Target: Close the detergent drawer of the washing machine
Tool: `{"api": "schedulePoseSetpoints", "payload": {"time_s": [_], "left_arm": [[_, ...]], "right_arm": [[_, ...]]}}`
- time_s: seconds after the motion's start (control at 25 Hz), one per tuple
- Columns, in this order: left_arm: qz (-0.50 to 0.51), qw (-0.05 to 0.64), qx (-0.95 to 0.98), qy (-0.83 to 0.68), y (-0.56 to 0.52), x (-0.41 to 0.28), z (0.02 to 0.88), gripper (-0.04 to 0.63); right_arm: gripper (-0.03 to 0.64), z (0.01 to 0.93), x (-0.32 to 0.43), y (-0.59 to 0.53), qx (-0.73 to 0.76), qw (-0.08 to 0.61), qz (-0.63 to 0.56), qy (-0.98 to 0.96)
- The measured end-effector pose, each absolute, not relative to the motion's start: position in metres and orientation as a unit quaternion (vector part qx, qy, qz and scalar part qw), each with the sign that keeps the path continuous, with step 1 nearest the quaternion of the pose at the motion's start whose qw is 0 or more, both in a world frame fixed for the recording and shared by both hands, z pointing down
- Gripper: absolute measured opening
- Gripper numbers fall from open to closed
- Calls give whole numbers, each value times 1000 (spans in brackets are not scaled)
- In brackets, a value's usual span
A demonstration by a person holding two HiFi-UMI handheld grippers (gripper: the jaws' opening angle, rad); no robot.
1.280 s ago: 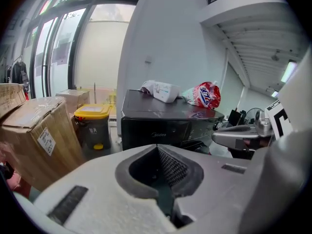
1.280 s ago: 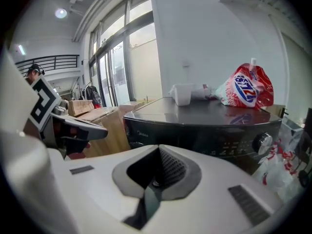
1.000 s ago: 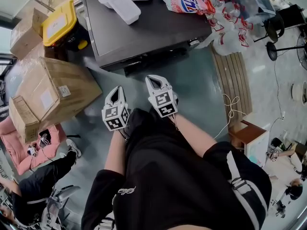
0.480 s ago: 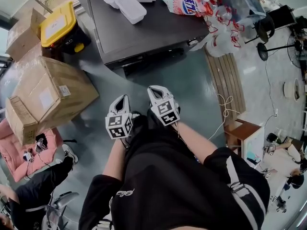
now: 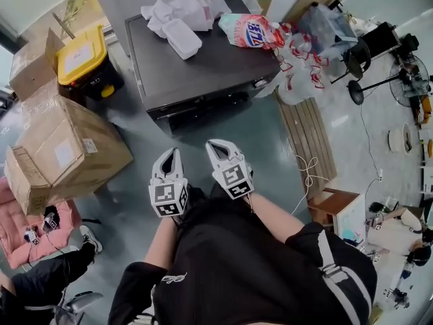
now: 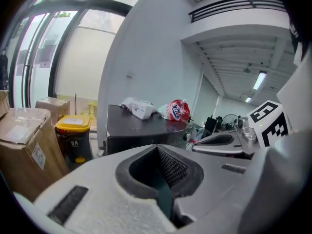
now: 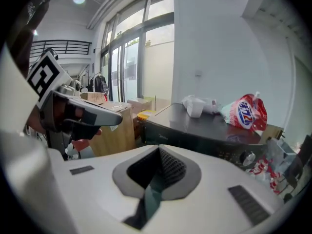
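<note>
The washing machine (image 5: 203, 59) is dark grey and stands ahead of me on the floor; its front panel (image 5: 203, 110) is in shadow, so I cannot tell how the detergent drawer stands. The right gripper view shows that panel with a knob (image 7: 248, 157). My left gripper (image 5: 172, 156) and right gripper (image 5: 216, 146) hang side by side above the floor, short of the machine's front and not touching it. Both are shut with nothing between the jaws, as the left gripper (image 6: 158, 179) and right gripper (image 7: 156, 174) show in their own views.
Cardboard boxes (image 5: 61, 147) and a yellow-lidded bin (image 5: 84, 56) stand to the left. A detergent bag (image 5: 250, 31) and white containers (image 5: 179, 19) lie on the machine. Plastic bags (image 5: 304, 66), a wooden pallet (image 5: 308, 141) and a small wooden stool (image 5: 342, 205) are on the right. A person sits at lower left (image 5: 40, 276).
Both grippers have lifted a little, still shut and side by side. The head view has shifted, so the machine sits lower in the picture and more of the wall behind it shows.
</note>
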State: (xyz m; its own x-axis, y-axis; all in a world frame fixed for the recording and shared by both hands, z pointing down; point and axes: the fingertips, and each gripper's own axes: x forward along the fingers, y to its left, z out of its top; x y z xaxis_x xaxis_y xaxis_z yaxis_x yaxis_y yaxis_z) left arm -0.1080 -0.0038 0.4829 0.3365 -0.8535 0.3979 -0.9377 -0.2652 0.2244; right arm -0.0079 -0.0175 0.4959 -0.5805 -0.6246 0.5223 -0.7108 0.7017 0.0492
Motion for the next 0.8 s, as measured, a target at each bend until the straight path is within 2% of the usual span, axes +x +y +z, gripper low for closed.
{"api": "schedulePoseSetpoints", "payload": {"time_s": [0.32, 0.64, 0.8], "left_arm": [[26, 119, 775, -620, -41, -104, 383, 6], [-19, -7, 774, -633, -55, -97, 257, 6], [-27, -40, 770, -637, -56, -97, 222, 6]], "right_arm": [[6, 395, -4, -66, 371, 175, 8, -912], [5, 265, 2, -83, 368, 52, -46, -927], [5, 232, 11, -85, 374, 18, -59, -925]]}}
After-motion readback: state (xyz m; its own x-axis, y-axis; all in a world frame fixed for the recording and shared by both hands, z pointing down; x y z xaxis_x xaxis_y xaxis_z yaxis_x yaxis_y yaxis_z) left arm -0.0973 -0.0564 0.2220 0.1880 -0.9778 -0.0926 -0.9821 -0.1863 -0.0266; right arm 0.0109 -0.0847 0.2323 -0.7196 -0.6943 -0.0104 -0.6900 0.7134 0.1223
